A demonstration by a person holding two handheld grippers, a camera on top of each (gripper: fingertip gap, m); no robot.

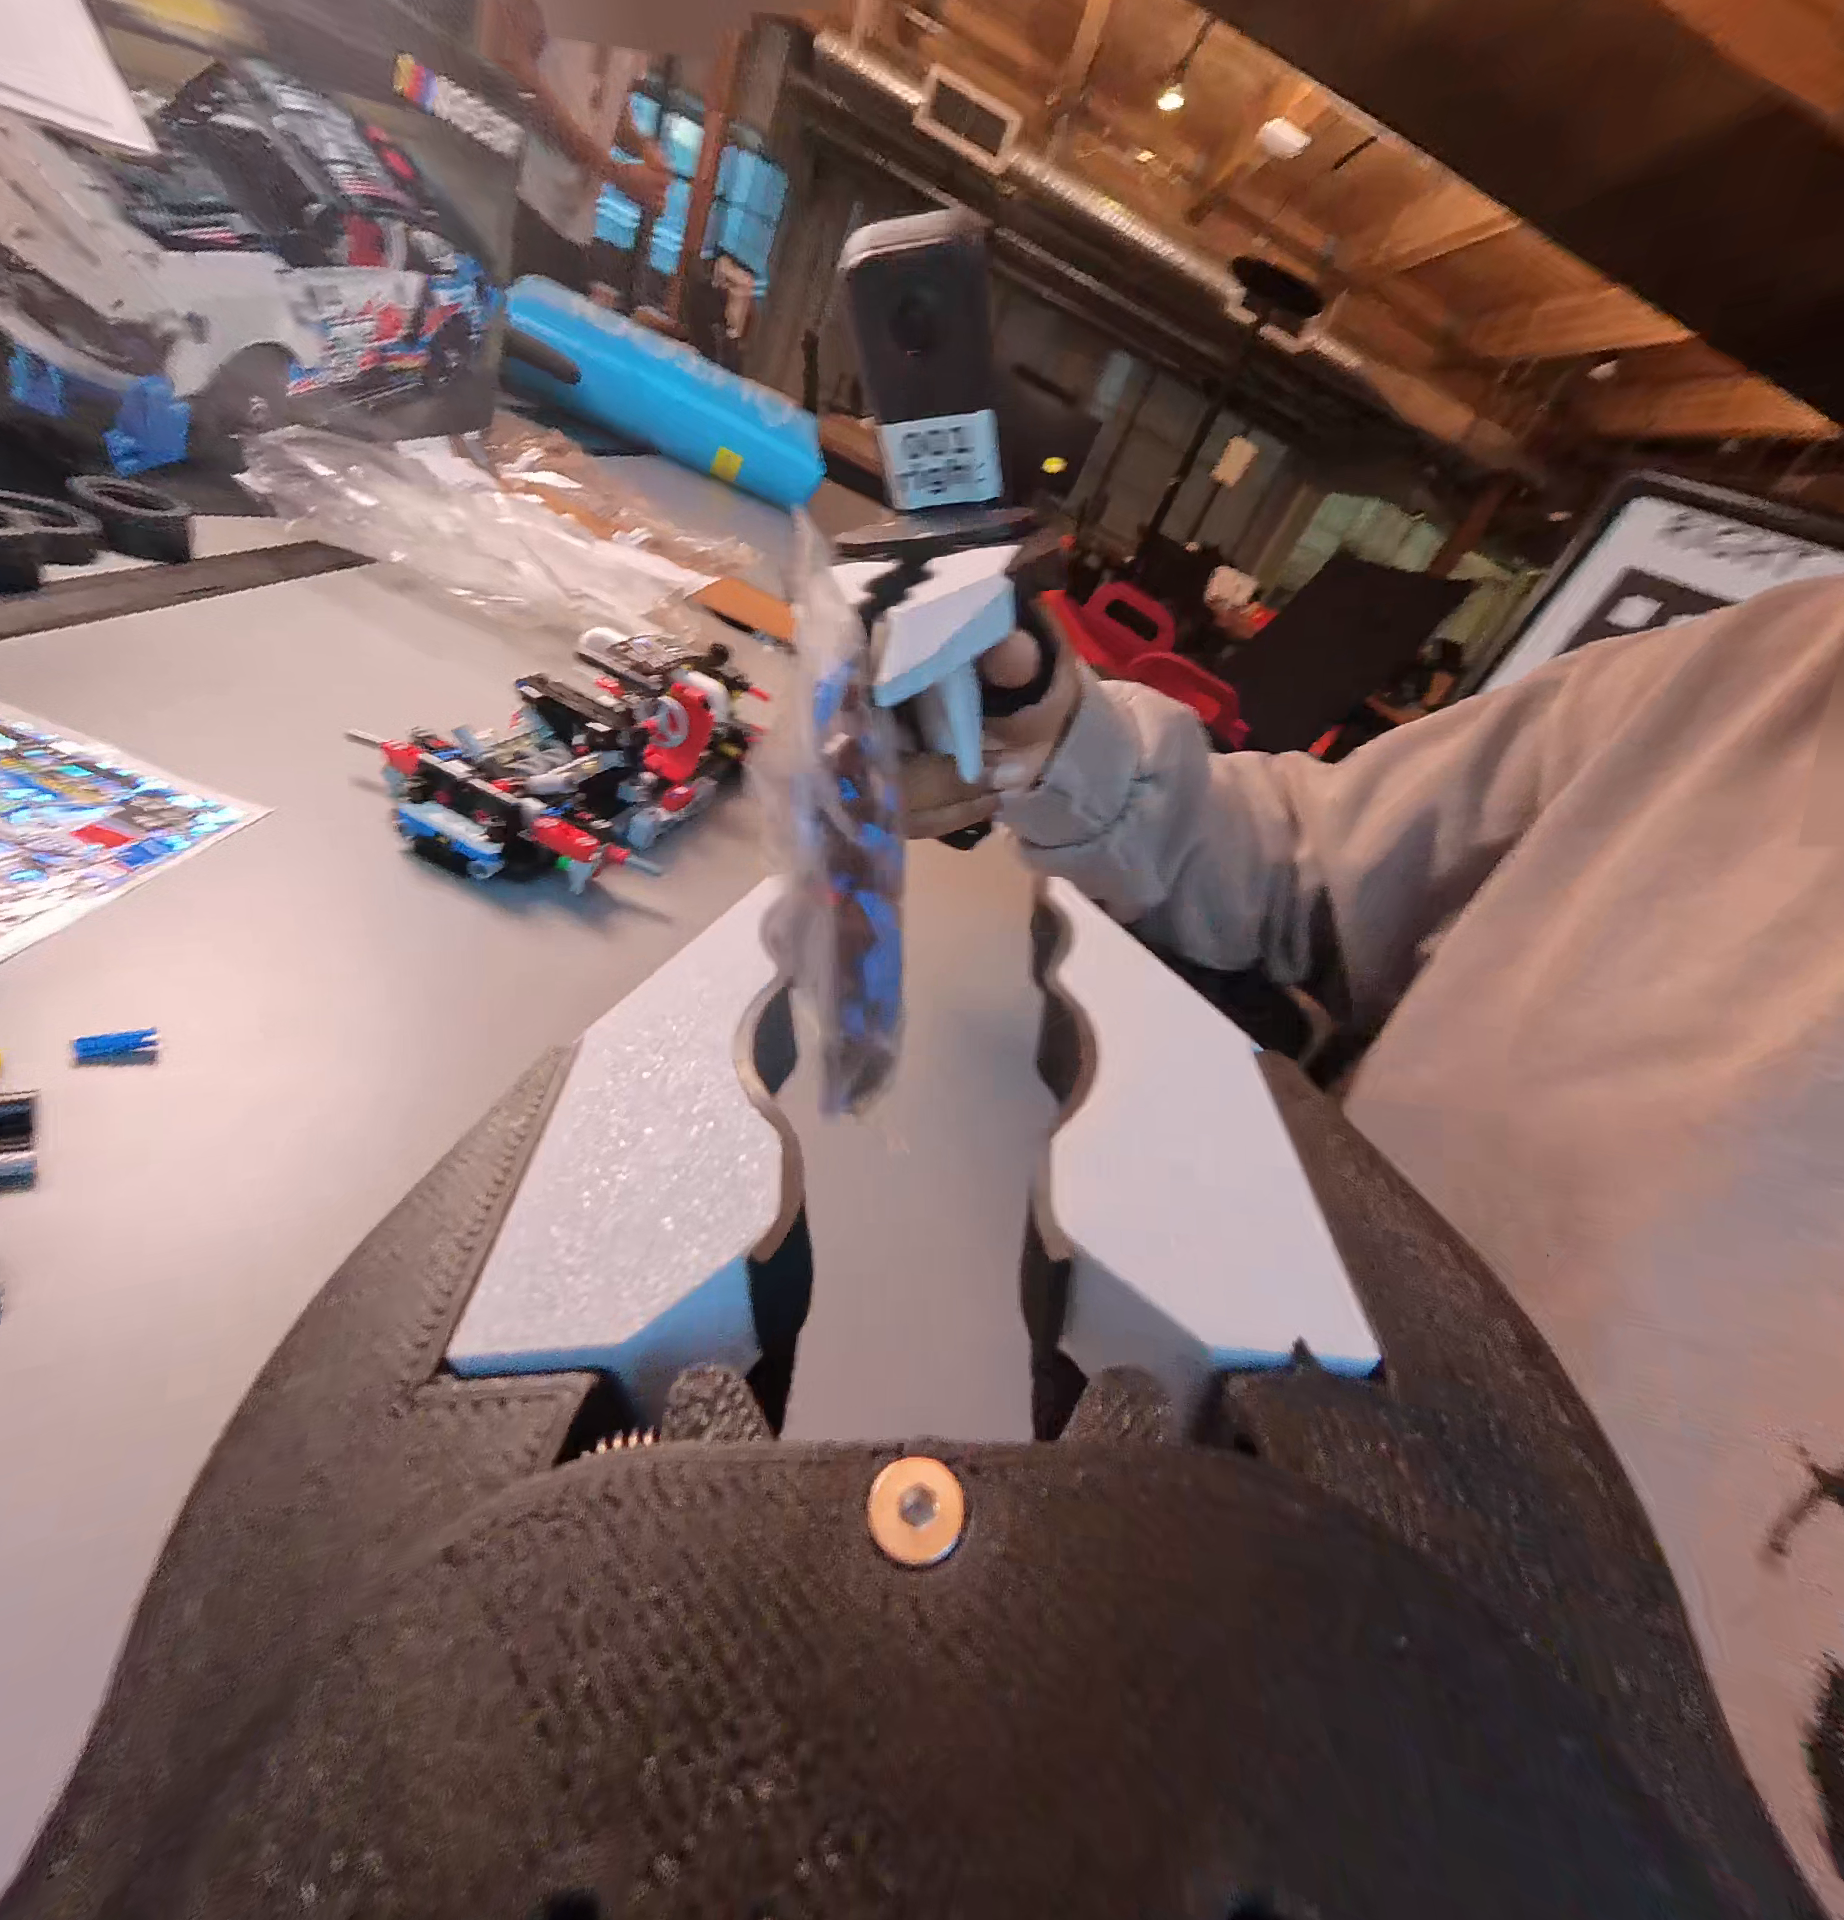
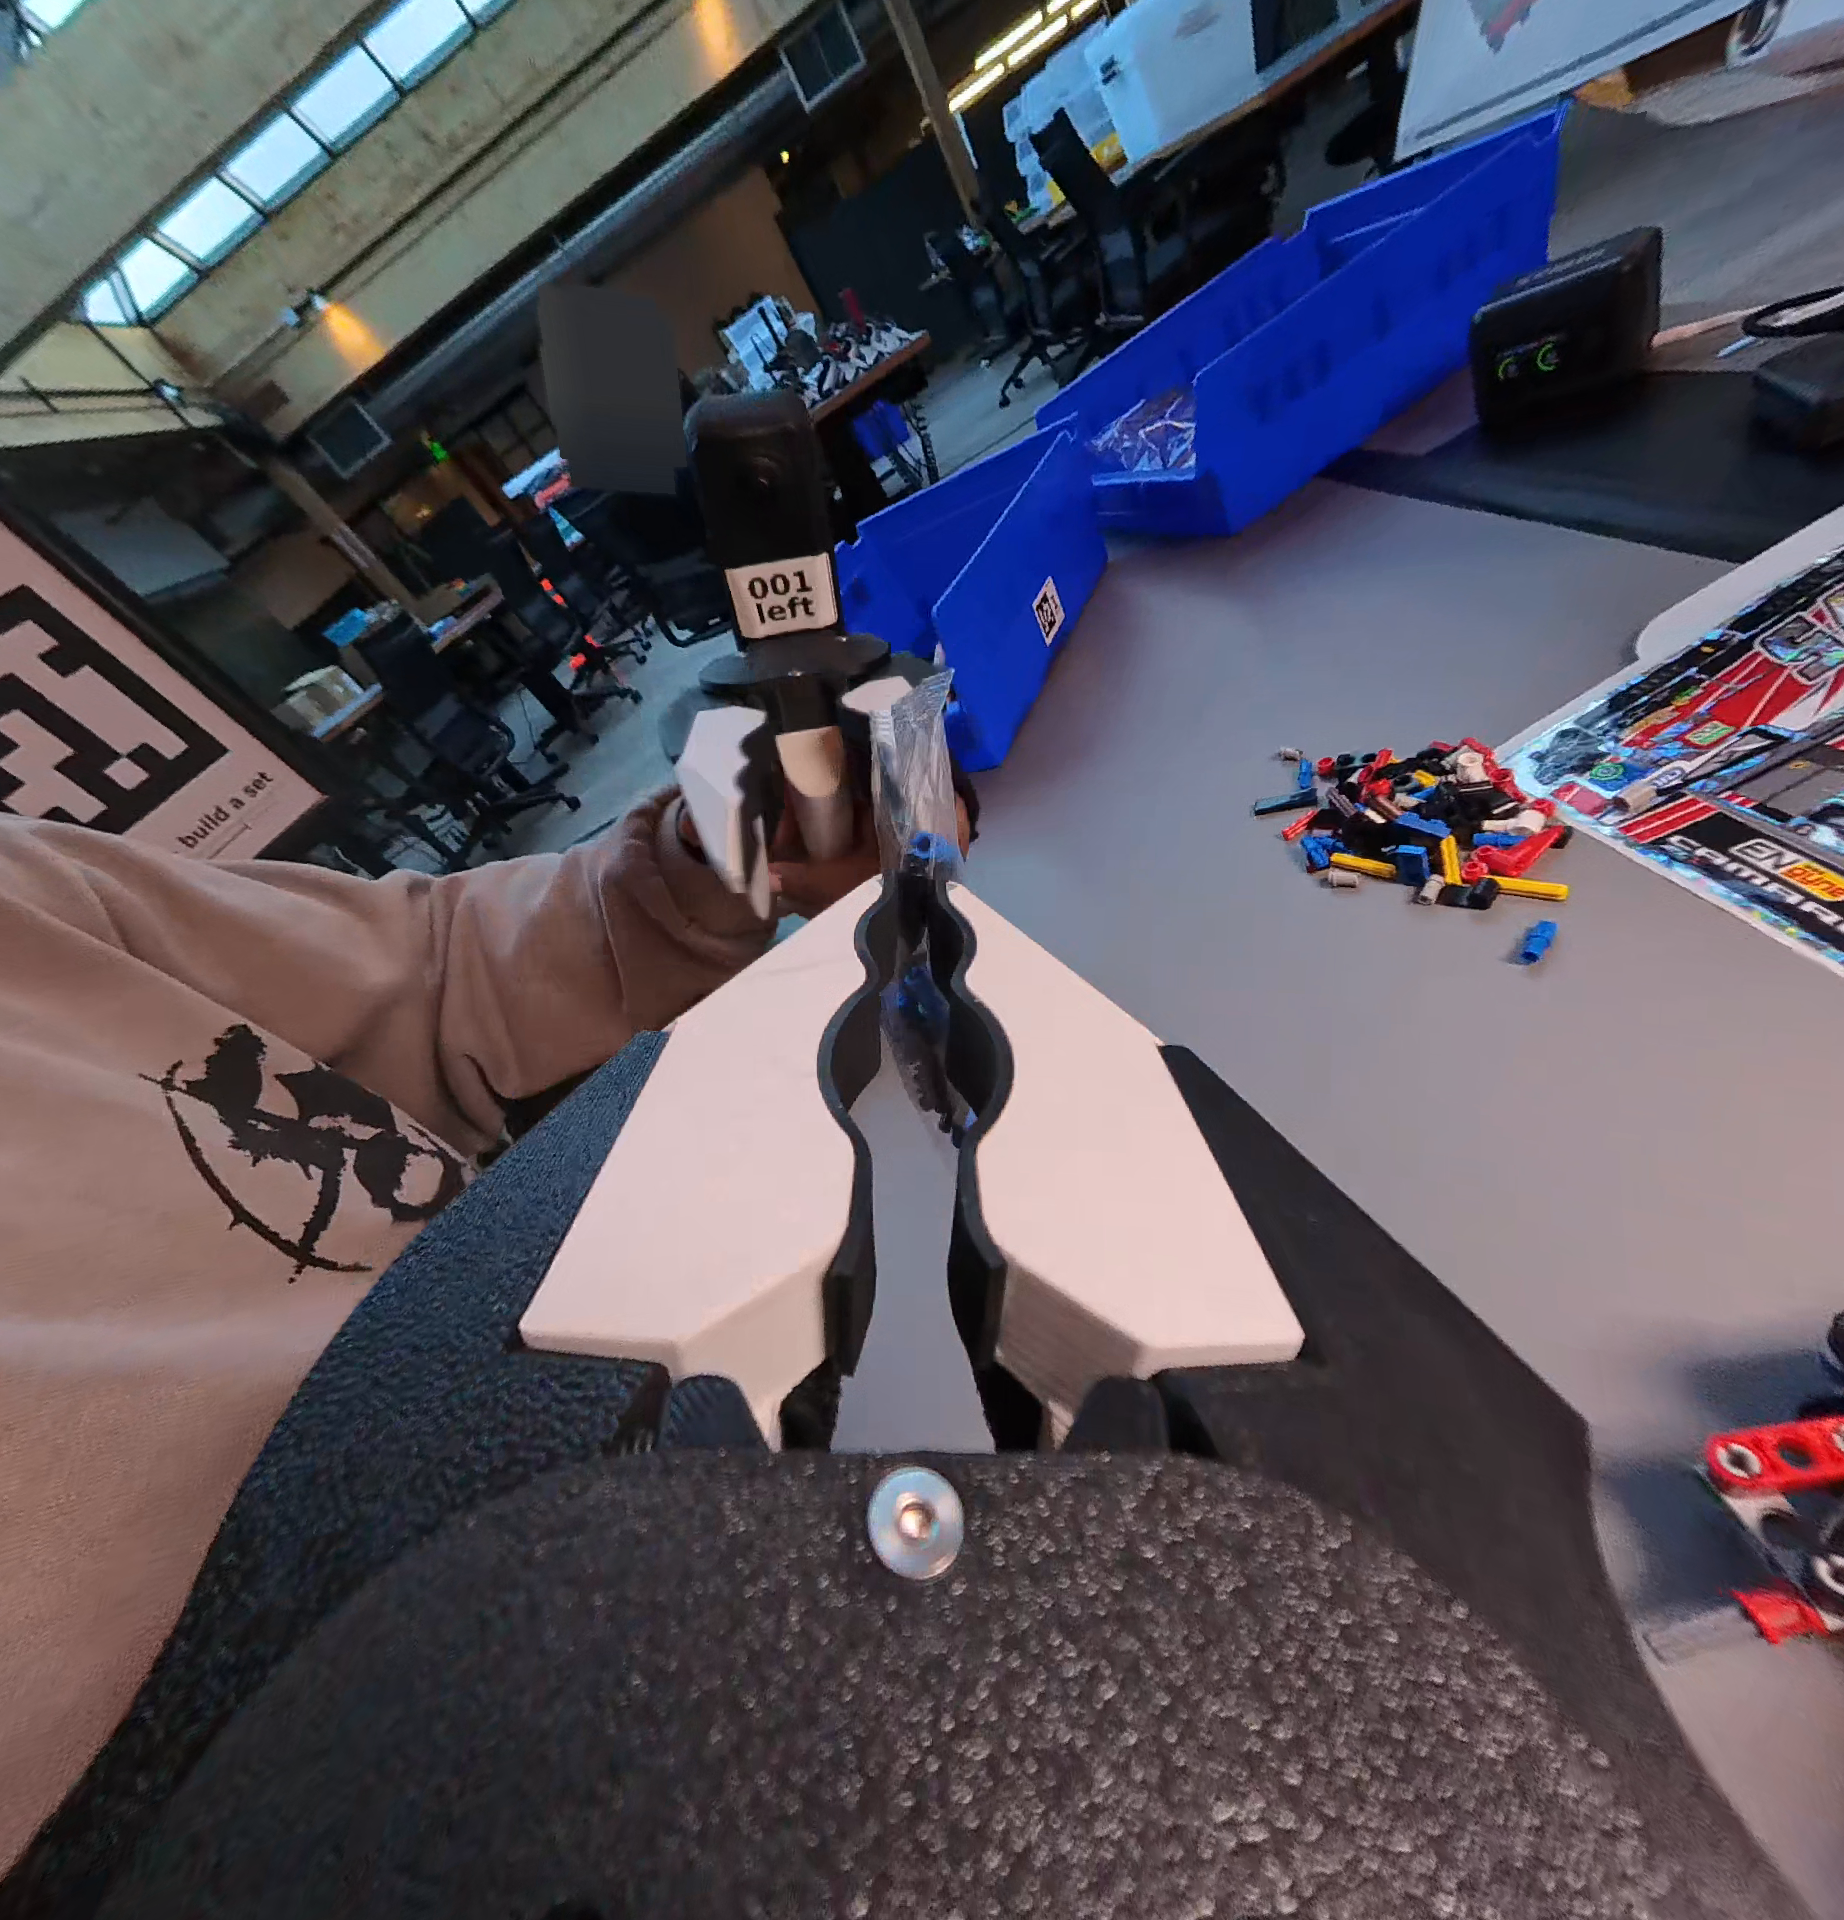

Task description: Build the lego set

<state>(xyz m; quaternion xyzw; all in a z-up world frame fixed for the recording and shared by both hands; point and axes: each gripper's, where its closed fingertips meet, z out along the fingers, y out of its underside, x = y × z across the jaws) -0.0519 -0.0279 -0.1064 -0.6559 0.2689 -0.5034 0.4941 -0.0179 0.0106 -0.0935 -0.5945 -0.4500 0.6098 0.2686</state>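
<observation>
Right wrist view: right gripper (image 2: 913, 914) clamps small clear plastic bag of blue and black pieces (image 2: 918, 997).
Left gripper (image 1: 902, 935): jaws parted, bag (image 1: 845, 904) hanging between, contact unclear.

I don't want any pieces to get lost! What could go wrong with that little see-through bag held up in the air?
1. Only the right gripper pinches the small clear plastic bag of blue and black pieces; the left gripper is open around it, so the bag could slip.
2. If it tears suddenly, pieces may scatter over the grey table and mix into the colourful pile of loose pieces.
</observation>
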